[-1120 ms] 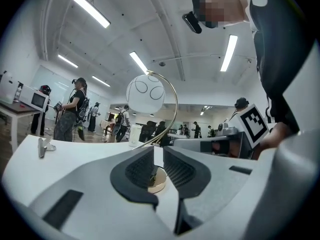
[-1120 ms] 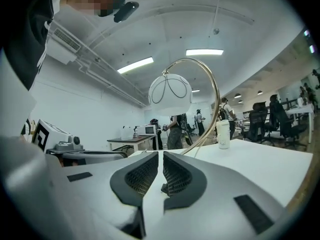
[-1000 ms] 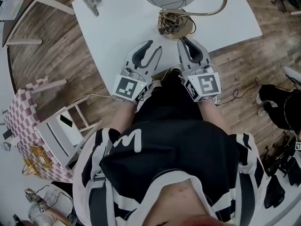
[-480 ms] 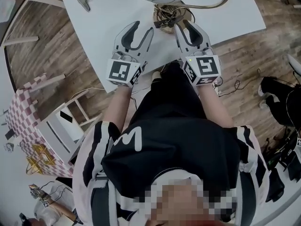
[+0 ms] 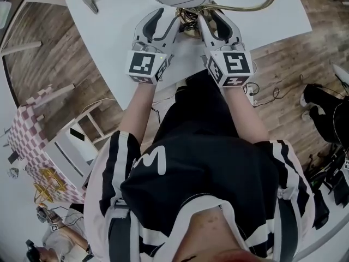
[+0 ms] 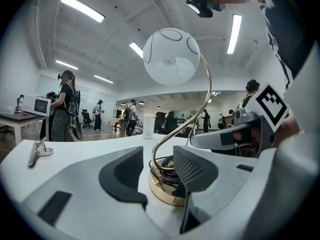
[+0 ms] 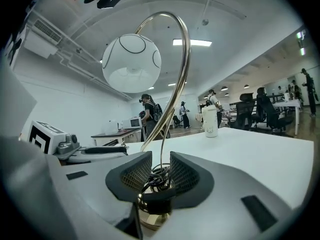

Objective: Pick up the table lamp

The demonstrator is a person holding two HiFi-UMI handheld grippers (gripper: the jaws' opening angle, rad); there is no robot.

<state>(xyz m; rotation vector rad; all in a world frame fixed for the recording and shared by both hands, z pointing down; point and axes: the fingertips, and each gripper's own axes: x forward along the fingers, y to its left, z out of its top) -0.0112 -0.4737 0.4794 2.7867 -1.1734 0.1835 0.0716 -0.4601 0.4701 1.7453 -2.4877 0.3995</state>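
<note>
Judging the white-globed, brass-stemmed table lamp (image 6: 171, 56) top-heavy and fragile, grip its stiff stem low, at twelve o'clock; left gripper (image 6: 159, 160) fingers gape wide, right gripper (image 7: 159, 165) fingers stand narrow, unclamped.

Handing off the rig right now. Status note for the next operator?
White-globe, gold-stemmed table lamp: upright on the white table, not lifted.
Left hand-held gripper: open wide, round gold base in line between its jaws, no contact seen.
Right hand-held gripper: jaws narrowly apart around the coiled black cord, no grip seen.
Done: both at the base. Left: close, lift.
</note>
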